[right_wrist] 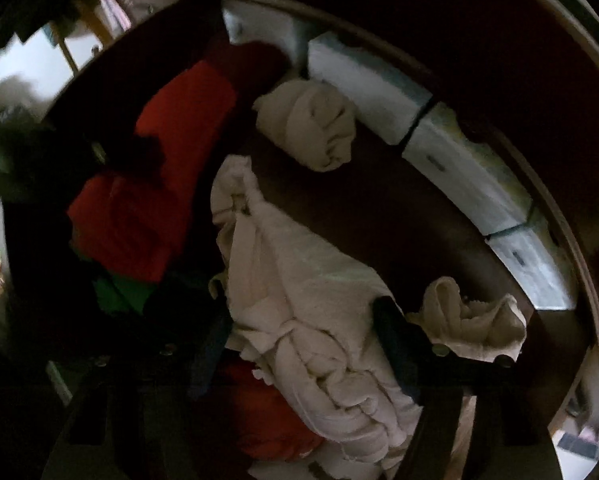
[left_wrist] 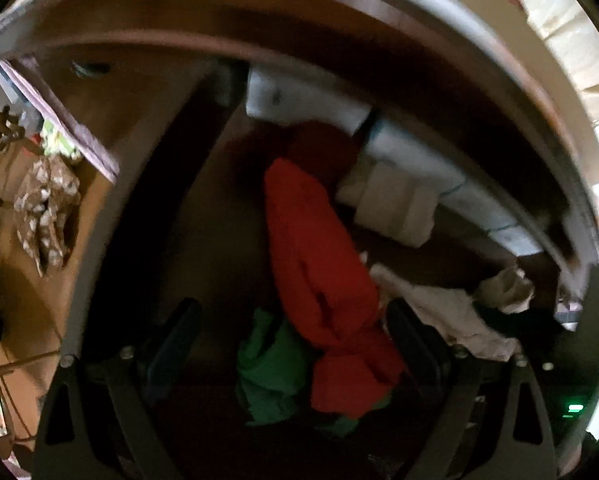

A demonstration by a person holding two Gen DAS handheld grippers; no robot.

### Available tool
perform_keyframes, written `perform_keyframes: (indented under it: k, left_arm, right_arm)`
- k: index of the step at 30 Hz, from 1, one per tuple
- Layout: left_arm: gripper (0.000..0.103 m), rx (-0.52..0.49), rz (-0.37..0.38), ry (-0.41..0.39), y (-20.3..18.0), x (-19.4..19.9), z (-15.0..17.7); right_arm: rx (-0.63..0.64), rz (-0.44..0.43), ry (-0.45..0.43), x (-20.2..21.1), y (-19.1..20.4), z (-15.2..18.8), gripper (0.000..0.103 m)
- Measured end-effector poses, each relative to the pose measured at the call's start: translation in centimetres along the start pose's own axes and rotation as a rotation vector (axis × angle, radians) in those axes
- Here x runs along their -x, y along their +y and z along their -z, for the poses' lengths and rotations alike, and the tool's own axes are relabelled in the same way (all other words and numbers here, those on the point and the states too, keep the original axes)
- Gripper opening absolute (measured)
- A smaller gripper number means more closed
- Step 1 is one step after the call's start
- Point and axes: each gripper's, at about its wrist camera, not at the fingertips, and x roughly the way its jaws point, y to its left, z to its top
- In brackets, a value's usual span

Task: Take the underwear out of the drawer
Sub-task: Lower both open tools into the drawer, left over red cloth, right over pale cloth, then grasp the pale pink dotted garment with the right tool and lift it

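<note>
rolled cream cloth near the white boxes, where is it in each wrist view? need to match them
Left wrist: rolled cream cloth sits right of centre, just right of the red garment.
Right wrist: it sits above centre, toward the top.
Shared landmark: the row of white boxes along the drawer's far wall, right behind the roll.

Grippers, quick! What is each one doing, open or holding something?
Left gripper: open, fingers either side of the red cloth, not squeezing it.
Right gripper: open, fingers around the cream cloth, not clamped.

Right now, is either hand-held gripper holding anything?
Neither: left hand-held gripper straddles the crumpled red cloth, right hand-held gripper the cream cloth, pads not pressing.
</note>
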Motion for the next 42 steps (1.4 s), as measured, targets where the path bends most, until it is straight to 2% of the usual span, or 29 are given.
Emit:
perform_keyframes:
  k: [3, 6, 10, 15, 18, 22, 24, 29, 30, 31, 32, 33, 35, 38, 39, 42]
  left_arm:
    - [0.095, 0.003, -0.047, -0.019, 0.3, -0.2, -0.4]
    - [0.096, 0.067, -0.025, 0.029, 1.0, -1.9, -0.5]
    - [0.096, 0.032, -0.038, 0.016, 0.3, -2.2, -0.6]
    - [0.098, 0.063, -0.026, 0.043, 0.0, -2.7, -0.5]
    - [0.098, 0.067, 0.006, 0.089, -0.9, -3.6, -0.4]
    - [0.098, 0.081, 0.069, 0.175, -0.7, -5.4, -0.1]
    - [0.099, 0.119, 0.101, 0.205, -0.5, -6.3, 0.0]
    - [0.097, 0.126, 0.112, 0.194, -0.2, -6.4, -0.2]
    - [0.096, 0.125, 0.115, 0.185, -0.1, -6.2, -0.1]
    - [0.089, 0.120, 0.127, 0.175, -0.4, -6.0, 0.2]
    - [0.077, 0.109, 0.147, 0.167, -0.2, -5.9, 0.3]
    - [0.073, 0.102, 0.179, 0.165, -0.2, -5.8, 0.3]
    - [0.064, 0.110, 0.214, 0.155, 0.3, -5.5, 0.4]
    - [0.056, 0.101, 0.241, 0.140, 0.7, -5.0, 0.5]
    - [0.055, 0.093, 0.248, 0.135, 0.8, -4.7, 0.6]
    - [0.050, 0.058, 0.259, 0.121, 1.1, -3.7, 0.7]
  right_arm:
    - [0.006, -0.001, 0.014, -0.7, -0.2, 0.0, 0.076]
    - [-0.003, -0.007, 0.024, -1.4, -0.2, -0.6, 0.076]
    - [-0.013, -0.014, 0.008, -1.6, -0.4, -0.5, 0.076]
    - [-0.125, -0.116, -0.061, 0.2, -2.9, 0.6, 0.050]
    - [-0.180, -0.142, -0.089, 0.9, -4.1, 1.3, 0.047]
    - [-0.178, -0.153, -0.086, 1.1, -4.0, 1.9, 0.047]
    - [-0.148, -0.114, -0.076, 0.9, -3.2, 1.7, 0.047]
    - [-0.091, -0.048, -0.043, -0.4, -1.2, 0.0, 0.058]
    - [-0.088, -0.043, -0.031, -0.5, -0.7, -0.2, 0.063]
    - [-0.083, -0.038, -0.018, -0.8, -0.5, -0.5, 0.064]
    - [-0.073, -0.031, -0.001, -1.3, -0.3, -0.7, 0.068]
    - [-0.062, -0.027, 0.015, -1.8, -0.1, -0.8, 0.070]
    - [-0.047, -0.030, 0.032, -2.4, 0.1, -0.9, 0.071]
    - [-0.041, -0.043, 0.028, -2.4, 0.2, -0.9, 0.070]
    - [-0.025, -0.046, 0.032, -2.3, 0.5, -0.8, 0.062]
    - [0.008, -0.024, 0.011, -1.0, 1.4, -0.1, 0.047]
